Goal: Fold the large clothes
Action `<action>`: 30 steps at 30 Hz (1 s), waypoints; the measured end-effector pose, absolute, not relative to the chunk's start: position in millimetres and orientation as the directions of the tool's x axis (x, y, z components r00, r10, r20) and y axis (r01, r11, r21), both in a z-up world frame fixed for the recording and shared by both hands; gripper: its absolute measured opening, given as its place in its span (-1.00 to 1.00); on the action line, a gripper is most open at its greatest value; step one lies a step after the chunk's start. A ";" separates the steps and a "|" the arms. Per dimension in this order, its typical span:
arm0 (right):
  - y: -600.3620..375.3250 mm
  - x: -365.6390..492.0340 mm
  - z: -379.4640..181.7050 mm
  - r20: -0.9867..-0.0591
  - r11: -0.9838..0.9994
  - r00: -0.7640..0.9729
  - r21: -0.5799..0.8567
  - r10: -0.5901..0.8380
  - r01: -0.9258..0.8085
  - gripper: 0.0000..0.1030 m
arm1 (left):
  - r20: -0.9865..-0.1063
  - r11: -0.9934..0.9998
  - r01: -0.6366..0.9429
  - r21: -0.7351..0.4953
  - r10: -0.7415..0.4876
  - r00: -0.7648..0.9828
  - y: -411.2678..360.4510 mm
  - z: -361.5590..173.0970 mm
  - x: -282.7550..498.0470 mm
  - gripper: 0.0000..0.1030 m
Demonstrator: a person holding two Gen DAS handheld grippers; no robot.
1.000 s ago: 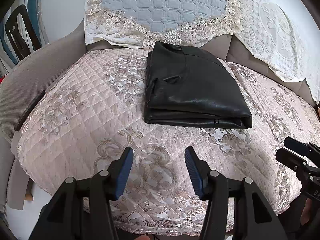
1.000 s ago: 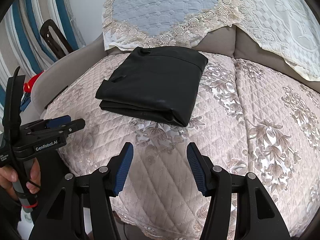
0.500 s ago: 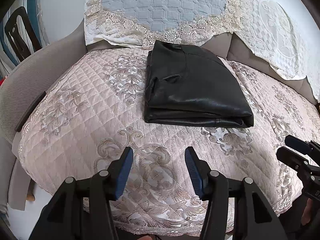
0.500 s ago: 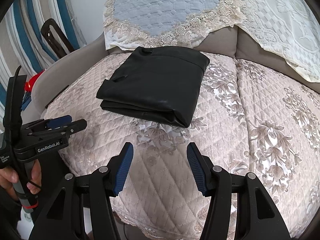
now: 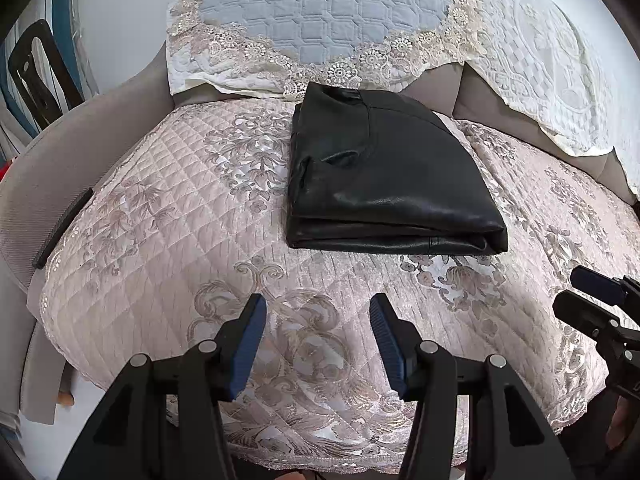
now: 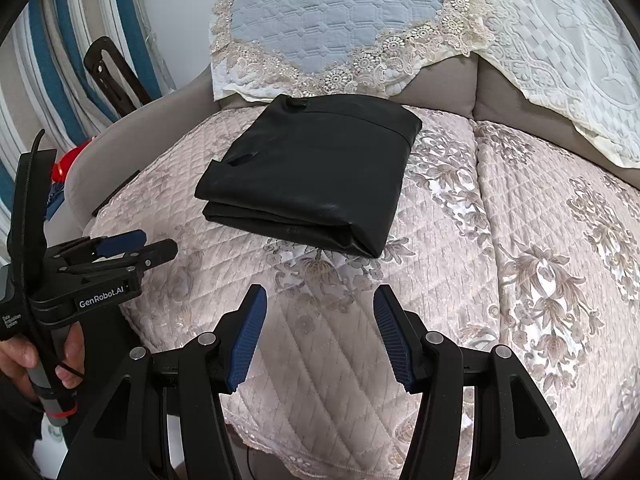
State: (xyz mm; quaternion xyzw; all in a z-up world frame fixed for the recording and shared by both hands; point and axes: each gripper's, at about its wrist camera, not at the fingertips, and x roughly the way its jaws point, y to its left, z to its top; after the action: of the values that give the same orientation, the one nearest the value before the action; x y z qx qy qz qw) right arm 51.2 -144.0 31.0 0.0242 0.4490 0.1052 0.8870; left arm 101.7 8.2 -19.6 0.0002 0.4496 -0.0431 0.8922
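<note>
Folded black leather garment (image 5: 384,176) lying flat on the pink quilted sofa cover (image 5: 160,240) near the backrest, well ahead of both grippers — left gripper (image 5: 318,338) fingers spread and empty, right gripper (image 6: 318,332) likewise spread and empty, neither touching it.

Glossy black garment (image 5: 384,176), pink quilted floral seat cover (image 5: 160,208), blue lace-edged backrest cover (image 5: 320,8) (cream trim), blue-padded jaws.

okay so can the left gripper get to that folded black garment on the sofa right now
Probably yes. The left gripper is open and empty, and only bare quilted sofa cover lies between it and the near edge of the folded black garment. The right gripper is off to the side, not in the path.
</note>
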 end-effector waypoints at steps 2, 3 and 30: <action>-144.1 51.1 30.9 -0.791 0.977 0.575 0.138 0.209 -0.165 0.10 | -0.802 0.996 0.076 -0.037 -0.075 0.592 7.3 -19.7 101.0 0.09; -144.2 51.1 30.8 -0.791 0.977 0.575 0.138 0.209 -0.165 0.10 | -0.803 0.996 0.075 -0.038 -0.075 0.592 6.9 -19.6 100.8 0.09; -141.2 49.3 32.3 -0.792 0.977 0.574 0.131 0.207 -0.170 0.10 | -0.801 0.995 0.080 -0.055 -0.092 0.592 6.7 -20.5 99.6 0.09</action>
State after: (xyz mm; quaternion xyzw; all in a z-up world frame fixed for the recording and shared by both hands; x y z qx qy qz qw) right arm 49.3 -141.2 32.3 0.0202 0.4492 0.1063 0.8868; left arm 99.6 6.7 -20.5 -0.0067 0.4490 -0.0484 0.8922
